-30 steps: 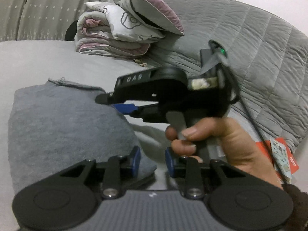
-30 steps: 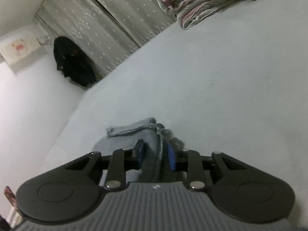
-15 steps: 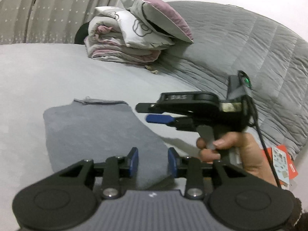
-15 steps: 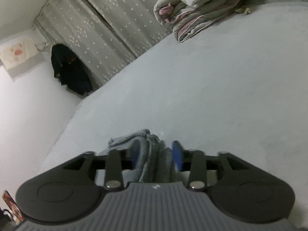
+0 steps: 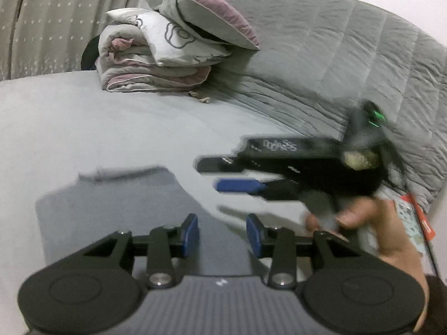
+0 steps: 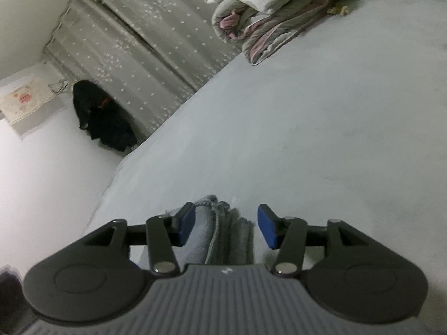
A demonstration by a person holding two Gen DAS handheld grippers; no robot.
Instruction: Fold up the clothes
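Observation:
A folded grey garment lies flat on the pale grey bed. In the right wrist view its bunched edge sits between the open blue pads. My left gripper is open and empty, just above the garment's near right edge. My right gripper is open, its jaws wide apart around the cloth without gripping it. It also shows blurred in the left wrist view, held by a hand to the right of the garment.
A stack of folded quilts and a pillow sits at the far side of the bed. A grey quilted cover drapes the right side. A curtain and dark clothing lie beyond the bed's edge.
My right gripper has opened and let go of the garment's edge, then drawn back to the right. My left gripper has opened wider and pulled back from the garment.

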